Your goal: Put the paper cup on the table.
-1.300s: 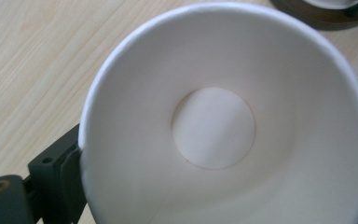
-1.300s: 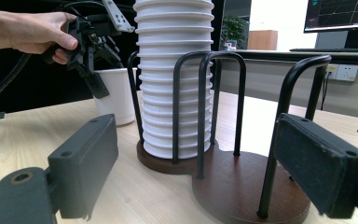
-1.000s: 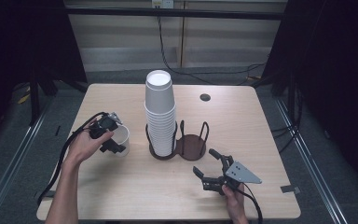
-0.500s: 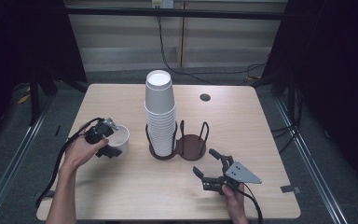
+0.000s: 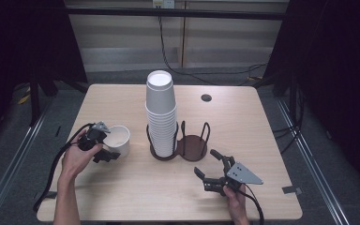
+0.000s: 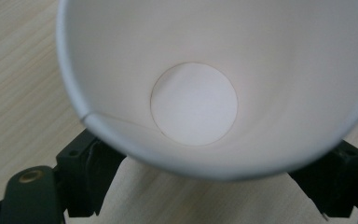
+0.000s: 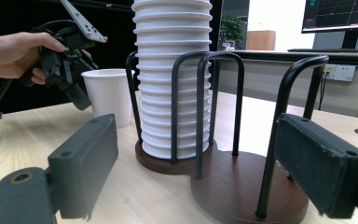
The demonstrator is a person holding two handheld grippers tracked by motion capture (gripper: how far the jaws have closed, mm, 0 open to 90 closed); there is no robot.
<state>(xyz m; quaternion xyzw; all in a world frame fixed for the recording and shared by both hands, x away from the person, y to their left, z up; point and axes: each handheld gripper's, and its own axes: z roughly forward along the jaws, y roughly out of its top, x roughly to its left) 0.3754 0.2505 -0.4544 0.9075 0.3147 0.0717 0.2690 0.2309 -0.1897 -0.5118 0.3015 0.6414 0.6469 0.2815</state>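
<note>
My left gripper [image 5: 104, 146] sits at a single white paper cup [image 5: 117, 139], upright on the table, mouth up. Looking along its jaws, the cup's open mouth lies between and just ahead of them, one black jaw either side of the rim. The jaws are spread wide around the cup, not pinching. The near rim looks slightly dented or creased at the seam.

Handling, as I judge it: very light, thin-walled, crushes easily, smooth so it can slip. Best taken at the side wall below the rolled rim with a gentle squeeze; too much force would fold it.

My right gripper [image 5: 213, 170] is spread wide and holds nothing. Just ahead of it stands the dark wooden two-ring cup holder with black wire hoops [image 7: 242, 182]; the nearer ring is free, the farther one carries the tall stack of white paper cups [image 7: 172, 79].

The surface is a light wood-grain table [image 5: 122, 187], flat and matte, with a small dark round cap [image 5: 206, 98] at the far side. The room beyond is dim, with dark curtains [image 5: 337, 70] and grey floor [image 5: 318, 154].
</note>
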